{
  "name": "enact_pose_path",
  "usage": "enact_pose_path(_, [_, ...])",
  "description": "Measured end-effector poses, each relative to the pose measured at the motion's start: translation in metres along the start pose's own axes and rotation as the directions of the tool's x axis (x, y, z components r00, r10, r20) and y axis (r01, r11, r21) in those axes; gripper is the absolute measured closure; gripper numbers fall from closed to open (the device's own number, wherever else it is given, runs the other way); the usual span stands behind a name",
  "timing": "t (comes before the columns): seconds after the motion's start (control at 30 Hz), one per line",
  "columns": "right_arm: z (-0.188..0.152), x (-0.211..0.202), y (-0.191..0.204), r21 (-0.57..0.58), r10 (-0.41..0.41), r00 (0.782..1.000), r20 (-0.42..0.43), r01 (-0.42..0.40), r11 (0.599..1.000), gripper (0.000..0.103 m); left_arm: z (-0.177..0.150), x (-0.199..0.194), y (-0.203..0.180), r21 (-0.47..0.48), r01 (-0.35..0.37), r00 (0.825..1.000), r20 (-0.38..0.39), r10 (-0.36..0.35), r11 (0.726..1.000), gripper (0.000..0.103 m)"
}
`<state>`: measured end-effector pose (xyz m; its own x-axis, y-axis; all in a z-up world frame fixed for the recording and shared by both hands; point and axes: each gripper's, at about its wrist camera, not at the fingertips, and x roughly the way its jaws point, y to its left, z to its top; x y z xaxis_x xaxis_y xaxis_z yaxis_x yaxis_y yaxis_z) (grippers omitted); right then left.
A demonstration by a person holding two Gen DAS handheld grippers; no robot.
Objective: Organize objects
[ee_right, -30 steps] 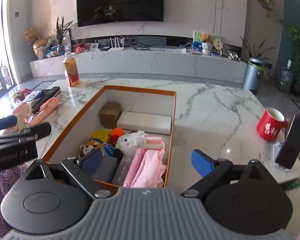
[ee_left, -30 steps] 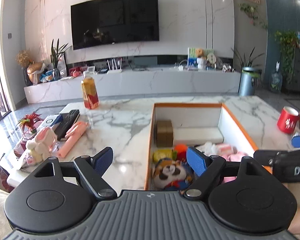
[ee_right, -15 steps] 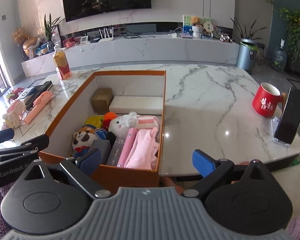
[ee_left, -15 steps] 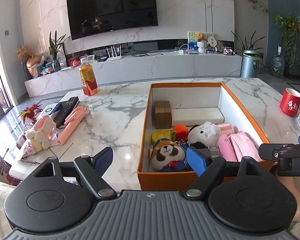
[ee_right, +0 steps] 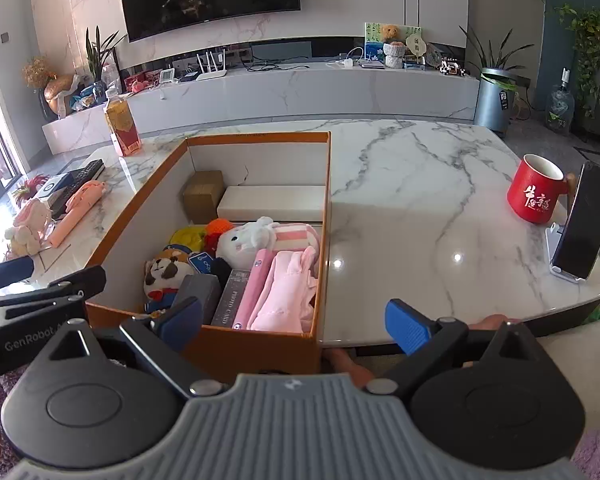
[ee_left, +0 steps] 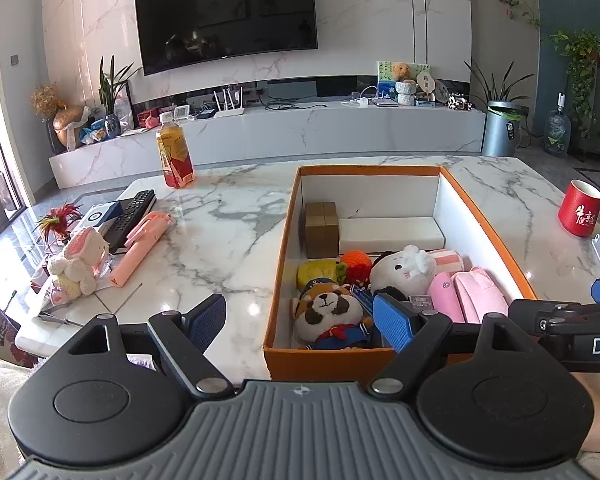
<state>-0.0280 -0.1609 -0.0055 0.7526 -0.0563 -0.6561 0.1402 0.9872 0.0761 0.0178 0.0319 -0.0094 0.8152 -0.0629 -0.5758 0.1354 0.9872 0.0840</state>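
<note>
Left gripper [ee_left: 300, 322] and right gripper [ee_right: 294, 322], each seen from its own wrist camera, both held at the near edge of the marble worktop [ee_left: 228, 240]. Jaws of both grippers stand wide apart and empty; the blue pads [ee_left: 392, 322] touch nothing. The orange box [ee_left: 284, 240] sits open on the worktop in front of both grippers. Its near half holds a panda plush [ee_left: 328, 312], a white bunny plush [ee_left: 400, 270], pink soft items [ee_left: 472, 296], a yellow item [ee_left: 318, 274] and an orange knitted ball [ee_left: 356, 260]; its far end holds a brown carton [ee_left: 320, 230] beside a white block [ee_left: 390, 234]. Outside the box, on the worktop's left side: a pink selfie stick [ee_left: 142, 246], a small rabbit plush [ee_left: 80, 264], a remote control [ee_left: 132, 216] and a drink bottle [ee_left: 174, 152]. On the right side: a red mug [ee_right: 536, 188] just beside a phone on a stand [ee_right: 584, 228].
</note>
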Motion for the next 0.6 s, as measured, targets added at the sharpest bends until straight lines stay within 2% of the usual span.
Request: enact_pose_path(0.6, [-0.0030, 0.0030, -0.0053, 0.013, 0.002, 1.000, -0.017, -0.001, 1.000, 0.005, -0.0013, -0.0008, -0.0040, 0.005, 0.010, 1.000, -0.007, -0.010, 1.000, 0.008])
